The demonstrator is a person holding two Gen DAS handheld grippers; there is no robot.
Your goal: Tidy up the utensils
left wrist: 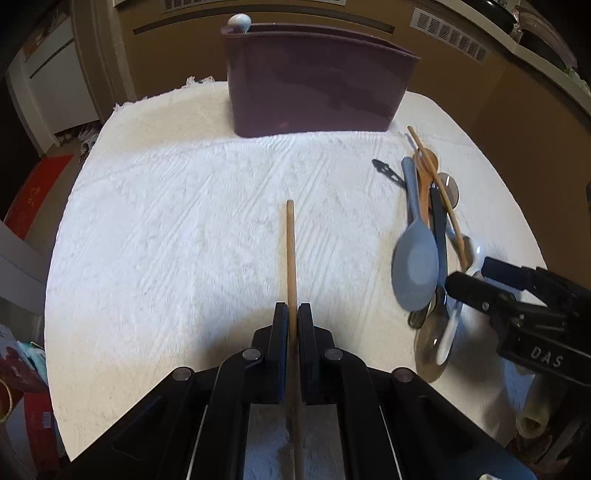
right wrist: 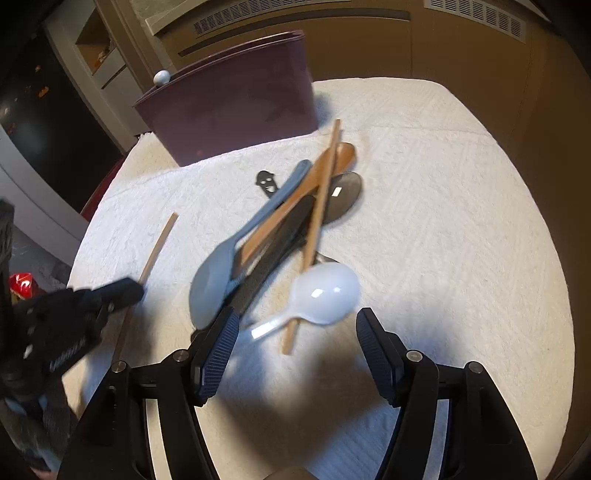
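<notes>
My left gripper (left wrist: 292, 314) is shut on a wooden chopstick (left wrist: 291, 251) that points ahead toward a purple utensil holder (left wrist: 314, 85) at the table's far side. A white utensil knob (left wrist: 239, 21) sticks out of the holder's left end. My right gripper (right wrist: 295, 332) is open just above a white plastic spoon (right wrist: 325, 291) at the near end of a utensil pile: a grey-blue spoon (right wrist: 214, 291), a wooden spoon (right wrist: 295, 199), a second chopstick (right wrist: 317, 229) and dark utensils. The pile shows at the right in the left wrist view (left wrist: 417, 266).
A white textured cloth (left wrist: 184, 221) covers the round table. The holder also shows in the right wrist view (right wrist: 236, 107). A cabinet wall with vents (left wrist: 450, 37) stands behind the table. Boxes and clutter (left wrist: 33, 406) sit on the floor at the left.
</notes>
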